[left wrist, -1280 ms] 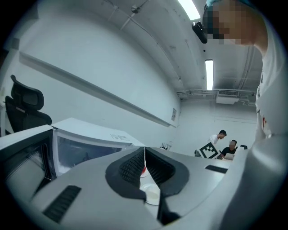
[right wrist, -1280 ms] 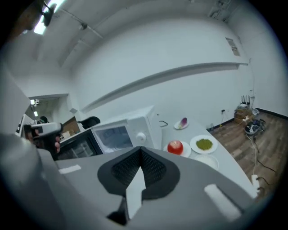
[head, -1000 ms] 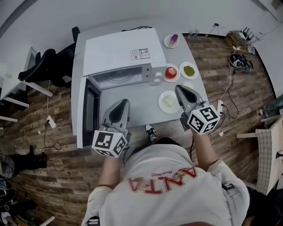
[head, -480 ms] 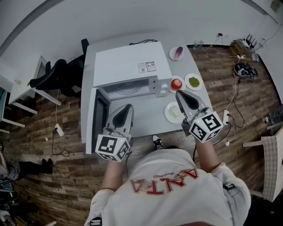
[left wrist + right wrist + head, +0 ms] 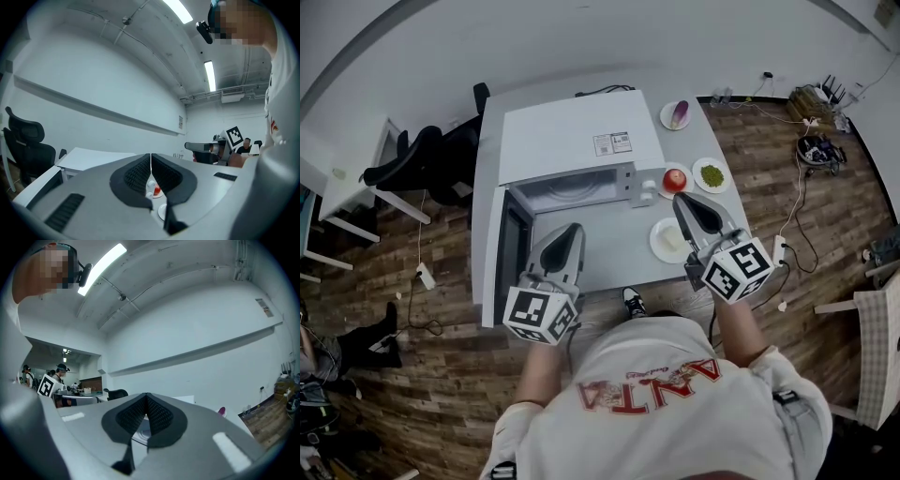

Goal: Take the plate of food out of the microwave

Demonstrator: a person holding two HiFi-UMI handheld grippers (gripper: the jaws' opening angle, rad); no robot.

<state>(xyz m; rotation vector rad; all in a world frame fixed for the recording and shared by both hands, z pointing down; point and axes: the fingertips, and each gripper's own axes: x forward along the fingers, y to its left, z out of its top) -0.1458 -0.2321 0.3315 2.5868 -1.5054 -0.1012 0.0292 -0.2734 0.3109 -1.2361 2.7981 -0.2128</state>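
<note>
- The microwave [image 5: 572, 141] stands on a white table [image 5: 609, 246] with its door [image 5: 514, 246] swung open to the left, and the turntable [image 5: 572, 186] shows inside the cavity
- The food plate [image 5: 664, 242] is out of the microwave, lying on the table just right of the open front with a pale piece of food on it
- The right gripper [image 5: 682, 200] is held above the table; in the head view its body crosses the food plate's right edge and its tip points toward the apple [image 5: 674, 178]
- Its jaws are pressed together with nothing between them, and in the right gripper view the dark pads [image 5: 159, 416] meet in a thin line
- The left gripper [image 5: 573, 228] is held over the bare table in front of the cavity, beside the door
- Its jaws are also together and empty, and in the left gripper view its pads [image 5: 138, 174] touch along a narrow seam
- The apple sits on a small plate by the microwave's right front corner, behind the food plate
- A plate of greens [image 5: 711, 174] lies just right of the apple
- A plate with a purple item [image 5: 677, 113] is at the table's far edge, beside the microwave
- A black chair [image 5: 412, 155] stands left of the table on the wooden floor [image 5: 441, 375]
</note>
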